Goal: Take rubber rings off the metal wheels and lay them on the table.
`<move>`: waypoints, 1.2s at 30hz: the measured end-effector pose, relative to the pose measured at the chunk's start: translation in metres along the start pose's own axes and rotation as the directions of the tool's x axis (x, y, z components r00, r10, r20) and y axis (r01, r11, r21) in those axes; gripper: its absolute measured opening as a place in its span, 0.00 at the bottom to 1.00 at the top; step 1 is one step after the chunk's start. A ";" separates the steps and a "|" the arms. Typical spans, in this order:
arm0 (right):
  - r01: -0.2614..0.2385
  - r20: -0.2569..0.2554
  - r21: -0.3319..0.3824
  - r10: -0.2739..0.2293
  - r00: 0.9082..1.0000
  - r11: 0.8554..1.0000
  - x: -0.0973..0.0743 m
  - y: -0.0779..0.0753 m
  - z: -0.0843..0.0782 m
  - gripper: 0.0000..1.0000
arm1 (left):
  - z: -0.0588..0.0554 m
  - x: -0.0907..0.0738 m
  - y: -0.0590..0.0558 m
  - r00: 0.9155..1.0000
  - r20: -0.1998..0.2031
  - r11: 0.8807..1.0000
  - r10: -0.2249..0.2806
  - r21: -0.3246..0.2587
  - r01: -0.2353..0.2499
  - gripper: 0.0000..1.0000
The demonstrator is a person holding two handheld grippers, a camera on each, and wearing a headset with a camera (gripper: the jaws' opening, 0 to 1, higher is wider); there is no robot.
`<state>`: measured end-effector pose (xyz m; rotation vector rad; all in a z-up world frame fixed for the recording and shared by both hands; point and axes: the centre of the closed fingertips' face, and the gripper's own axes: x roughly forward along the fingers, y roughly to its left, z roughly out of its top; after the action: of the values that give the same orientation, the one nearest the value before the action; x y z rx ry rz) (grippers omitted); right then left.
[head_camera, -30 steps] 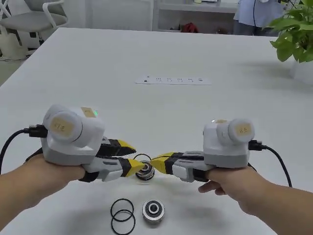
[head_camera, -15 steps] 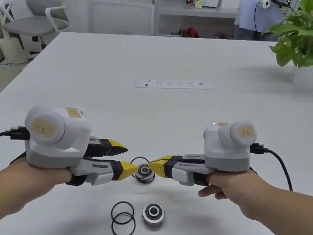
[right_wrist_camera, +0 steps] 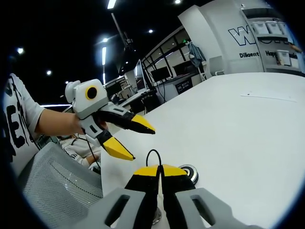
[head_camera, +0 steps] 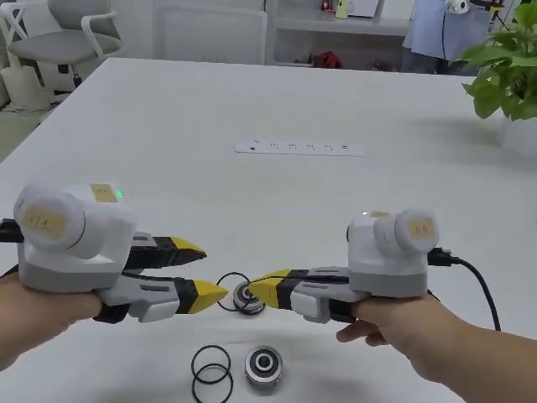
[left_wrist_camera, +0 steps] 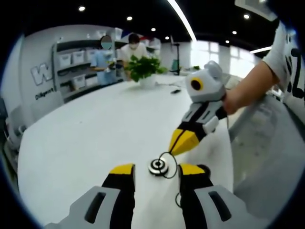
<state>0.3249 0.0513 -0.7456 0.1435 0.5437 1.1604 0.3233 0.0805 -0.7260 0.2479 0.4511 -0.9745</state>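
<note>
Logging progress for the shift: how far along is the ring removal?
Done: two rubber rings lie on the table beside one metal wheel. In hand: the right gripper is shut on a ring at the second wheel; the left gripper is open. Left: free that ring and lay it down.

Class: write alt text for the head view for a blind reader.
The right claw pinches a rubber ring at a metal wheel on a white table, facing the open left claw. Two loose rings and another wheel lie nearer.
</note>
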 end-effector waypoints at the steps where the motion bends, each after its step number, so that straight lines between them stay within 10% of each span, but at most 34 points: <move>1: -0.002 0.001 0.001 0.002 1.000 1.000 0.000 0.001 0.000 0.00 | 0.000 -0.002 0.000 1.000 -0.001 1.000 0.003 0.004 -0.003 0.38; 36: -0.065 -0.061 0.022 0.066 0.996 0.998 0.016 0.019 -0.018 0.00 | -0.035 -0.031 0.002 0.998 -0.041 0.999 0.040 -0.009 -0.040 0.42</move>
<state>0.3047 0.0702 -0.7592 0.1442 0.6094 1.2262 0.3018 0.1184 -0.7424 0.2674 0.4871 -0.9290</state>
